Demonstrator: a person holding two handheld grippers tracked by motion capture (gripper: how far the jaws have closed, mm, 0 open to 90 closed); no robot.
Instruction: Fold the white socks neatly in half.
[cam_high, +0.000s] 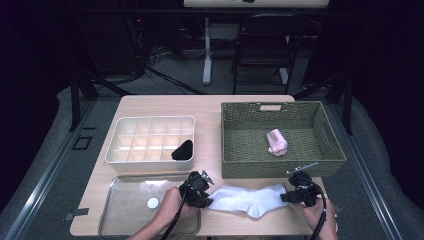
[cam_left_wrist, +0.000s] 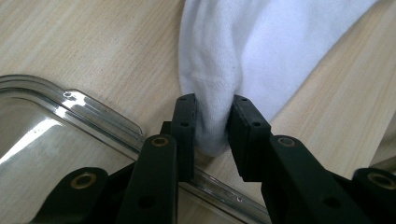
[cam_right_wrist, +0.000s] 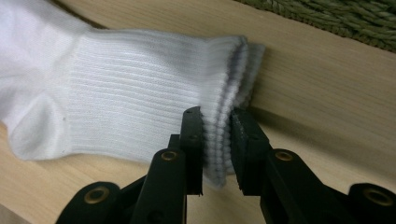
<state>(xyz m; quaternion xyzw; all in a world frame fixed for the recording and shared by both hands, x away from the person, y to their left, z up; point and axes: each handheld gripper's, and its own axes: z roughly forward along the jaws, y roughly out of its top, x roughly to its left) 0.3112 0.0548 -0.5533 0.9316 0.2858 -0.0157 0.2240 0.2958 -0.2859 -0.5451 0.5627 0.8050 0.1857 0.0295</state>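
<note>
One white sock (cam_high: 248, 199) lies flat on the table (cam_high: 210, 107), just in front of the basket (cam_high: 235, 165), stretched between the two grippers. From the high view, the left gripper (cam_high: 202, 198) sits at the sock's toe end and the right gripper (cam_high: 289, 196) at its cuff, but the jaws are too small there to read. The left gripper view settles it: that gripper's jaws are pinched onto the rounded toe, cloth bulging between the pads (cam_left_wrist: 187, 122). The right gripper view shows the other pair closed on the ribbed cuff, the folded edge squeezed between the pads (cam_right_wrist: 194, 135).

Only the high view takes in the rest: one pink sock (cam_high: 276, 142) inside the basket, one divided white box (cam_high: 150, 142) to the basket's left with one dark item (cam_high: 183, 150) in a near corner cell, and one clear tray (cam_high: 130, 207) in front of the box. The left gripper view catches that tray's rim (cam_left_wrist: 100, 123) beside the toe.
</note>
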